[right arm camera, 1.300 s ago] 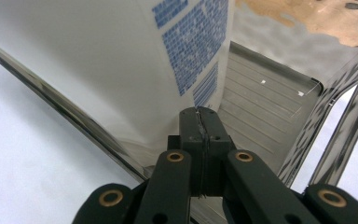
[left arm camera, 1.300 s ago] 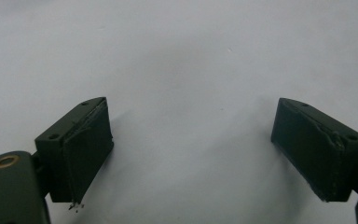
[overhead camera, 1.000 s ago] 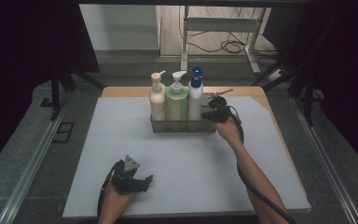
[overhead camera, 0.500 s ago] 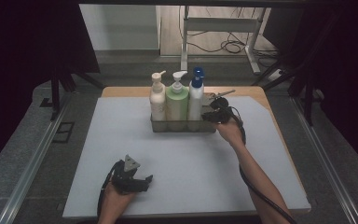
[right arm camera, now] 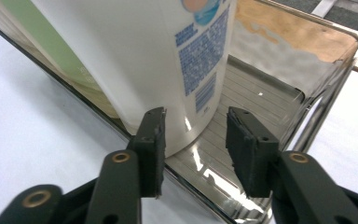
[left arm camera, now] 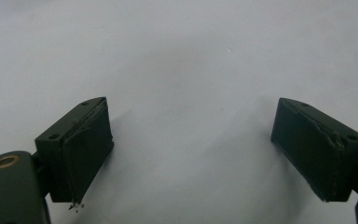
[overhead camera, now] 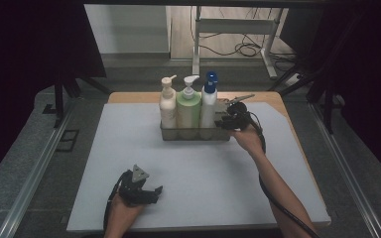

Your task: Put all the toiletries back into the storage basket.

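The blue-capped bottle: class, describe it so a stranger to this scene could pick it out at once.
Start at the white table and find the metal tray near its far edge, where three bottles stand in a row. The blue-capped bottle is at the right end, nearest the right tool. It alone has a white body with a blue cap; the green bottle and cream bottle carry pale pump heads.

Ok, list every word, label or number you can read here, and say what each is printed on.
None can be read.
White bottle with the blue cap: blocks of blue print and a barcode-like panel on its label, too small and blurred to read.
Green pump bottle and cream pump bottle: no legible print.
Metal basket: no markings visible.
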Available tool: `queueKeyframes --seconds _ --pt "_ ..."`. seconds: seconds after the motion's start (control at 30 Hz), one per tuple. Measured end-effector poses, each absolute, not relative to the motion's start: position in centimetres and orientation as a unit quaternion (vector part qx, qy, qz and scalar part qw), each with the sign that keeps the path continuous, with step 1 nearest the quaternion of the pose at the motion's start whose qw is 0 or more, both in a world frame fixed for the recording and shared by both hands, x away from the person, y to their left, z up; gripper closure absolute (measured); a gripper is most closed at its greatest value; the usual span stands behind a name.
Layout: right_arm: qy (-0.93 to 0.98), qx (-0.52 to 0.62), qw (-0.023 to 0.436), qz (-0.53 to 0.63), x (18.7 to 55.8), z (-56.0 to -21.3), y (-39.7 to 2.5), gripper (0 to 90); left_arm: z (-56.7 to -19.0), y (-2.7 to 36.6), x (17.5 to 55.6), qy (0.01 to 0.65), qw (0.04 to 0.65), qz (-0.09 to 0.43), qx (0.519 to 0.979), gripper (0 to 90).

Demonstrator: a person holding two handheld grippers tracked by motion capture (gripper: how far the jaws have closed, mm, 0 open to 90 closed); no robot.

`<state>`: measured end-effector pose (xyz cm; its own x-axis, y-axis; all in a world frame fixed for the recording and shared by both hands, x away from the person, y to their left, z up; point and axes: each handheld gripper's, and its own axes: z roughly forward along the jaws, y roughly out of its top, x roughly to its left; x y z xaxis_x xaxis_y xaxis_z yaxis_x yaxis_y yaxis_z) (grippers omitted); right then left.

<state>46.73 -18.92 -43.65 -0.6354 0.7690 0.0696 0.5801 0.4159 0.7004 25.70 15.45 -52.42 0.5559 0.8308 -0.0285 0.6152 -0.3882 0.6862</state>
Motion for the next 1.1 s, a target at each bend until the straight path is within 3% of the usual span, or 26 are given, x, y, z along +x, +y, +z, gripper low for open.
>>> queueKeyframes --seconds 0.47,1.1 --pt "0.836 0.387 0.142 0.362 45.5 -42.9 -19.6 32.3 -52.4 15.4 25.7 0.443 0.332 0.163 0.817 11.9" --pt "0.842 0.358 0.156 0.373 43.1 -41.8 -19.7 17.7 -52.4 15.4 25.7 0.443 0.333 0.162 0.816 11.9"
